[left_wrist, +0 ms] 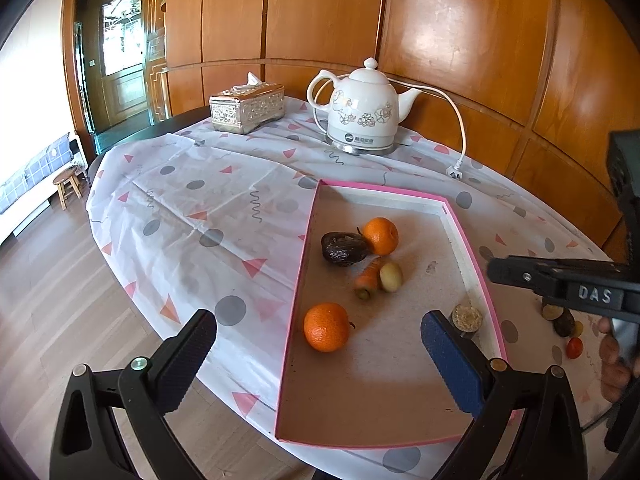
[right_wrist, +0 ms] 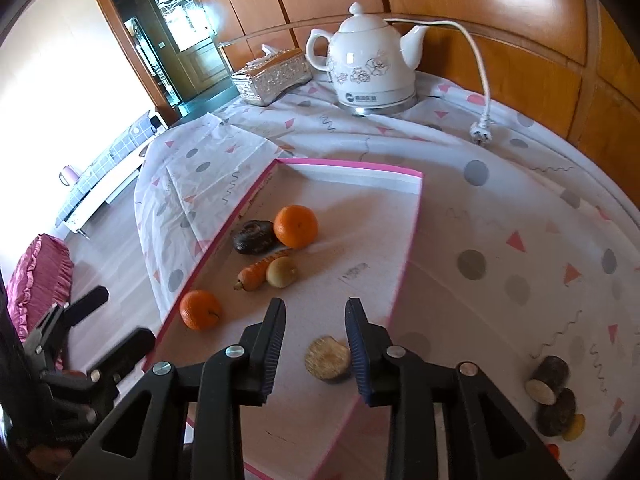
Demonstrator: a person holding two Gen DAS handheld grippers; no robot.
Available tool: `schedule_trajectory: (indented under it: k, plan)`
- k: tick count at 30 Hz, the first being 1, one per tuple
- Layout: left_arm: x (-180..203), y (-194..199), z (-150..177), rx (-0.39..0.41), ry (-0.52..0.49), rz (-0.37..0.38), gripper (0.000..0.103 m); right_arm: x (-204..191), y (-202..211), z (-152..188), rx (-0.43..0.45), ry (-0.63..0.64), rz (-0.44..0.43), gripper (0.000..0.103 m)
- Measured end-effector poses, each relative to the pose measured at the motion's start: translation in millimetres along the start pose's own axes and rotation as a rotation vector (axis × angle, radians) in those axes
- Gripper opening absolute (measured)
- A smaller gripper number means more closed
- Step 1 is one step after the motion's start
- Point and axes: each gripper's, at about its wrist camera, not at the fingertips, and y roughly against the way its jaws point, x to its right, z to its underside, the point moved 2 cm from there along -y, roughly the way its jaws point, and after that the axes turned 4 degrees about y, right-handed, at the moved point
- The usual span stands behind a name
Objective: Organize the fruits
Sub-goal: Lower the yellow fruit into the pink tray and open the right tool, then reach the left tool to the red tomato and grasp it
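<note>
- The right gripper [right_wrist: 316, 328] hovered over the near part of the tray [right_wrist: 416, 216], jaws parted a little. A cut stub [right_wrist: 328, 359] with a pale face lay on the tray floor between them, close to the right finger; neither pad pressed on it.
- The left gripper [left_wrist: 318, 346] stood wide open and empty at the tray's near left edge, one finger over the tablecloth [left_wrist: 180, 208], the other over the tray.
- A near orange [right_wrist: 199, 309] sat just ahead of the left gripper, inside the tray.
- Farther in, a carrot [right_wrist: 256, 274] touched a small yellow-green fruit [right_wrist: 282, 272].
- Behind those, a dark wrinkled fruit [right_wrist: 254, 237] rested against a far orange [right_wrist: 296, 226].
- Outside the tray, to the right on the cloth, lay two dark stubs [right_wrist: 550, 376], a small yellow piece [right_wrist: 574, 432] and a small red fruit [left_wrist: 575, 347].
- At the table's far side stood a kettle [right_wrist: 368, 60] with its plug [right_wrist: 480, 132] loose, and a tissue box [right_wrist: 272, 76].
</note>
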Motion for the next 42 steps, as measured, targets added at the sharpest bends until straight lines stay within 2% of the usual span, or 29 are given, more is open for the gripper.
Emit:
schedule_trajectory:
  k: [13,30,37,42]
  plan:
    - [14,3,2,-0.009,-0.028,0.025,0.103,59,42,47,0.001,-0.039,0.132,0.032]
    - [37,5,7,-0.017,-0.086,0.049,0.103,151,115,108,0.007,-0.164,0.324,0.033]
    - [50,4,7,-0.029,-0.123,0.083,0.103,198,142,136,0.003,-0.252,0.423,0.035]
    - [66,3,6,-0.057,-0.142,0.142,0.103,243,163,163,0.011,-0.374,0.518,0.035]
